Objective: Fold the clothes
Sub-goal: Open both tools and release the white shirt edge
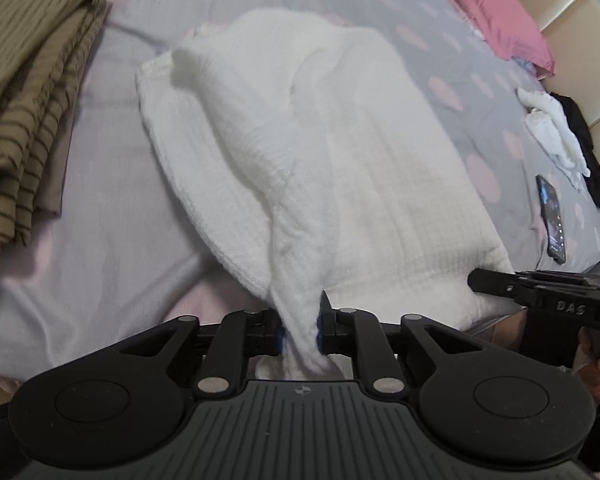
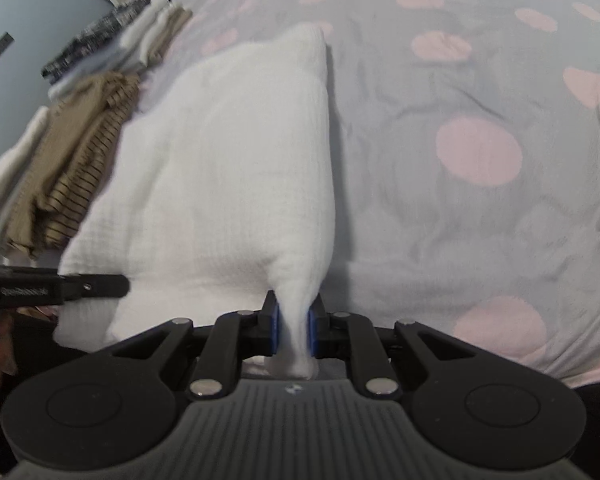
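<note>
The white garment (image 1: 340, 184) lies spread over the bed (image 1: 112, 248), its crinkled cloth running from the near edge toward the far side, partly lifted and bunched in the middle. Both tools hold it at the near hem. The left gripper (image 1: 300, 334) has its fingers (image 1: 281, 336) closed on a twisted corner of the cloth, and the right gripper (image 2: 292, 332) has its fingers (image 2: 275, 330) pinched shut on the other near corner. Two corners held like this let the near edge be carried as one straight line, so a fold would land even; that is my reading of the grip, not something the views settle. Whether the cloth is being laid out flat or being drawn over itself into a fold, the blur and slack fit either.

On the left of the bed sits a stack of folded clothes (image 2: 76, 152), brown striped pieces in front and paler and dark ones farther back, set aside to leave working room. On the far right edge lie a crumpled white piece (image 1: 552, 128) over something black, and a phone (image 1: 552, 216) nearer. A pink pillow (image 1: 496, 12) rests at the far right.

No basket, box or other container shows in either view.
</note>
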`<state>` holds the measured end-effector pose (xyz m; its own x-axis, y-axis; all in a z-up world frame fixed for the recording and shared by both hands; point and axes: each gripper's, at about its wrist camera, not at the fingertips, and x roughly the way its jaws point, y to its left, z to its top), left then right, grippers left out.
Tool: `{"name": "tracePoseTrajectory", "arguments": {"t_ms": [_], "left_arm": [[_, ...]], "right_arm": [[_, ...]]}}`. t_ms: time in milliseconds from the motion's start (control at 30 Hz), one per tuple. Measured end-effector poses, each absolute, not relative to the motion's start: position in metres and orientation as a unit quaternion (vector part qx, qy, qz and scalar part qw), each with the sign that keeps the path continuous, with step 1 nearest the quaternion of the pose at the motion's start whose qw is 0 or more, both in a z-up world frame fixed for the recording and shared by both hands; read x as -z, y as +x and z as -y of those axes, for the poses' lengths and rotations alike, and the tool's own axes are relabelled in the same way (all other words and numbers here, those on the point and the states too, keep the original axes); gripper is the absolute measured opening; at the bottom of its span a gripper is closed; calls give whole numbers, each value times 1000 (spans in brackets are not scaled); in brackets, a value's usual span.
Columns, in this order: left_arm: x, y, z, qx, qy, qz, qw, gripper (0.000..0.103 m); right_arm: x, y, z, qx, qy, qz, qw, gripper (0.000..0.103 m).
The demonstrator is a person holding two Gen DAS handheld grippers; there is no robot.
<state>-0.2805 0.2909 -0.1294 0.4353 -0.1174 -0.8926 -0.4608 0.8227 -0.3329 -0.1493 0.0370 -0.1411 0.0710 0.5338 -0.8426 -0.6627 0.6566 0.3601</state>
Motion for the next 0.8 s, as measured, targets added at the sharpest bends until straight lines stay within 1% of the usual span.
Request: {"name": "tracePoseTrajectory", "arguments": {"t_ms": [67,133,200,233,267,300,333,367,433,567,667,733,800], "left_arm": [[131,-283,-294,-115,-284,-522,796,18],[131,-286,-297,-122,-285,-521,795,23],[127,-287,-302,-130,-285,-511,800,36],[125,-288,-304,-134,-286,-506,803,40],[123,-289,-307,-138,-286,-501,805,48],[121,-289,-309,-142,-286,-496,807,52],[118,-290,-311,-146,-286,-491,810,53],[116,-291,-314,-150,-286,-486,812,56],[114,-289,-321,-159,-294,-477,813,57],[113,-276,-342,-173,-325,-463,806,57],[116,-259,-354,-169,-322,-464,808,59],[120,-248,-363,-170,-320,-467,806,60],[124,-243,-375,-176,-327,-465,804,61]], "right_arm": [[145,-148,-37,-409,-60,-548,727,19],[143,-147,-37,-406,-60,-549,728,27],[140,-146,-35,-402,-61,-549,730,33],[138,-145,-33,-402,-60,-547,732,33],[136,-145,-32,-402,-59,-545,734,33],[132,-144,-34,-401,-60,-540,738,34],[128,-142,-35,-400,-60,-535,741,40],[125,-141,-36,-400,-61,-531,745,43],[118,-138,-41,-400,-64,-523,750,48],[110,-125,-52,-406,-66,-523,747,52],[105,-116,-68,-414,-91,-516,744,57],[102,-109,-79,-418,-108,-509,745,64],[100,-101,-89,-425,-117,-501,745,65]]}}
